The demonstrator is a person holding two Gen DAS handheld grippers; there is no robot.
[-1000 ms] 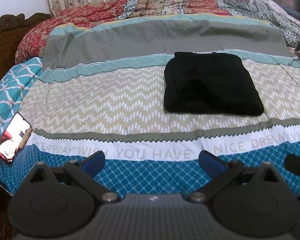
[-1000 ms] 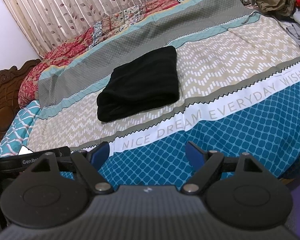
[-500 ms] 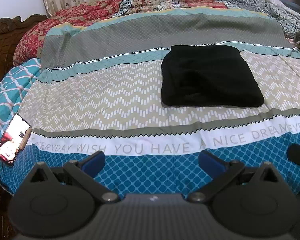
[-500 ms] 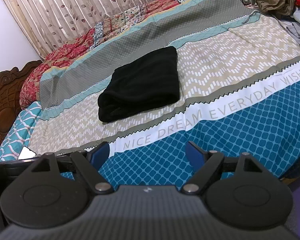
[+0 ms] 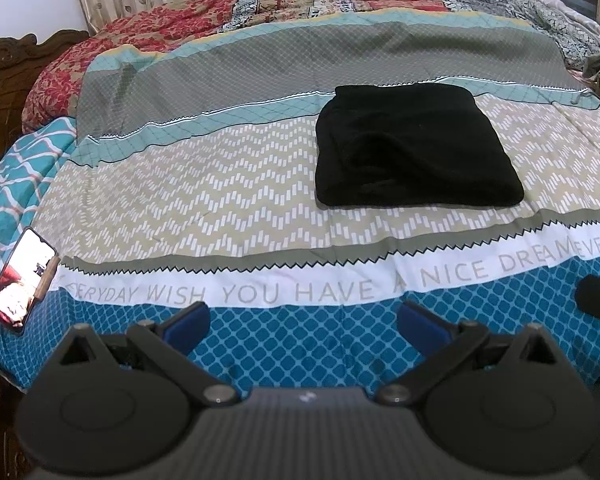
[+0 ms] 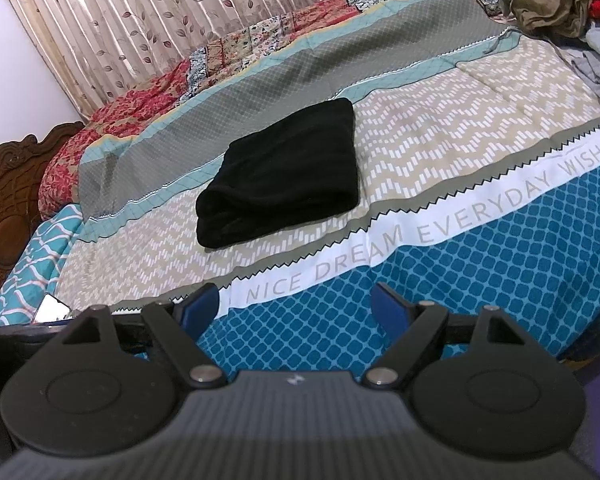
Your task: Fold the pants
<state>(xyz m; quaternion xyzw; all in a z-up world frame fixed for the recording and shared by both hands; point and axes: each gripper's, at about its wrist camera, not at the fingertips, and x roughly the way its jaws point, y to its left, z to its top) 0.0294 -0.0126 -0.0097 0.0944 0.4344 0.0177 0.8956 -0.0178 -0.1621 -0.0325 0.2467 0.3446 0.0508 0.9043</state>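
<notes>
The wide patterned bedspread with grey, beige zigzag and blue lattice bands (image 5: 204, 200) fills both views, a flat surface that suits folding. On its beige band, right of centre in the left wrist view and centre in the right wrist view, lie the black soft-fabric pants (image 5: 416, 148) (image 6: 288, 176), already folded into a thick rectangle with layered edges facing left; the task looks finished or nearly so. A heap of loose olive and grey clothes (image 6: 560, 4) sits at the upper right of the right wrist view, well apart from the pants. A lit smartphone (image 5: 22, 276) lies at the lower left edge of the left wrist view.

The left gripper (image 5: 304, 322) and right gripper (image 6: 296, 308) both hang over the blue lattice band at the bottom of frame, jaws spread wide and empty, seemingly drawn back because nothing remains to hold.

Compared with 1 second ago, the pants are unchanged, and both views have tipped slightly, the pants sitting a little higher in the left one.
</notes>
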